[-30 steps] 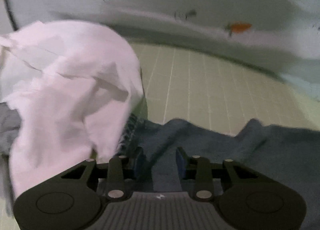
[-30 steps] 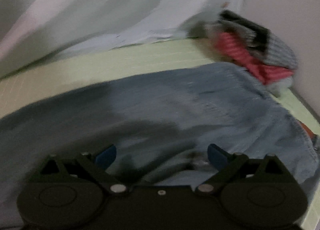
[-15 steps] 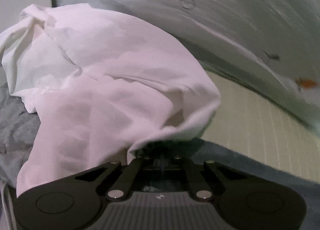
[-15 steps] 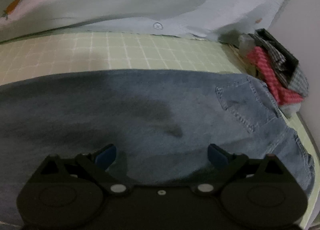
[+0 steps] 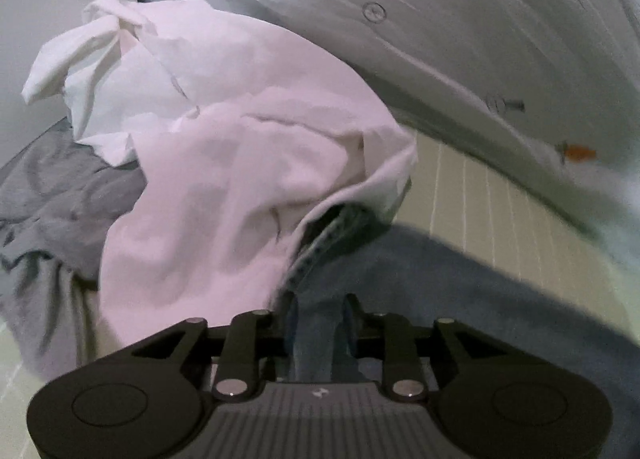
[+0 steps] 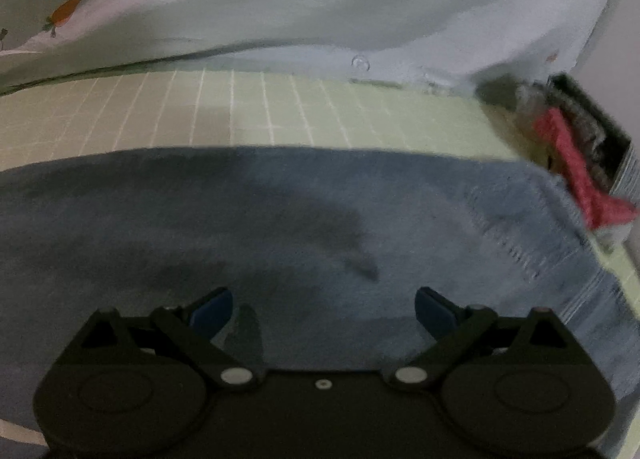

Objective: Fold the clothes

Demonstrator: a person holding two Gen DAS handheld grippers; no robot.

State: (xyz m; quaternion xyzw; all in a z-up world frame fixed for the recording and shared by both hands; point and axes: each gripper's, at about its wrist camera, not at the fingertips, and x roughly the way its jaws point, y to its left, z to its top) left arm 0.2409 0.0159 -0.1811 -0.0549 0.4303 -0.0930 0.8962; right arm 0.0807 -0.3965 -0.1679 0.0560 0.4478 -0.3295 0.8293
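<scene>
Left gripper pinches jeans fold; white shirt crowds its left, previously overhanging the fingers. Right gripper spread wide above denim, unchanged; bare mat ahead.

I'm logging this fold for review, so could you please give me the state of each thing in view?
Left tool: nearly closed, pinching a fold of the jeans.
Right tool: open, holding nothing, over the jeans.
Jeans: spread flat on the green grid mat.
White shirt: crumpled, heaped, overlapping the jeans' edge.
Grey garment: crumpled, partly under the white shirt.
Red and checked clothes: piled, blurred.
</scene>
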